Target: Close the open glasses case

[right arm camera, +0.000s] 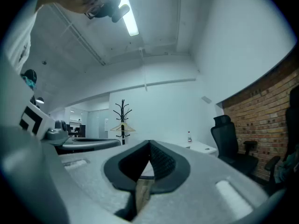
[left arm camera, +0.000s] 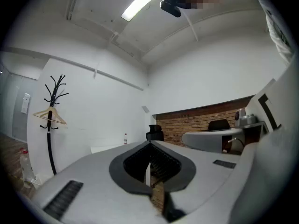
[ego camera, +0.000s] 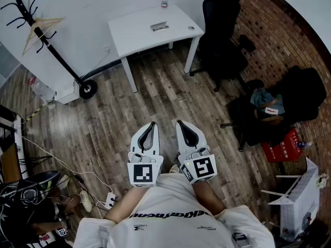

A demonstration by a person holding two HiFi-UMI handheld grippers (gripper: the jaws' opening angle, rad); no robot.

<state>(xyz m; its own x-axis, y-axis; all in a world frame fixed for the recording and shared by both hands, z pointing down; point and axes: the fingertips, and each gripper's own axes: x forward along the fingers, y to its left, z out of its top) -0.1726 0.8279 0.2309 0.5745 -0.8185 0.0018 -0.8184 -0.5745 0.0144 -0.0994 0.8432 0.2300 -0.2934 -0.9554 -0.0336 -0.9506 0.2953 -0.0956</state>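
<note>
- Tongs pressed together and empty on both sides: left tongs and right tongs are held level at our waist. We judge this a carrying pose.
- Glasses case, as we take that small grey thing to be, lies on the white surface, well apart from us. It is too small to tell whether it is open.
- We judge the closing not yet begun; the approach comes first.

The person wears a white short-sleeved shirt with dark lettering across the chest, and the left gripper and right gripper are each a light-grey moulded shell with black ribbed lining round a teardrop opening and a near-end cube bearing black-and-white square markers.
</note>
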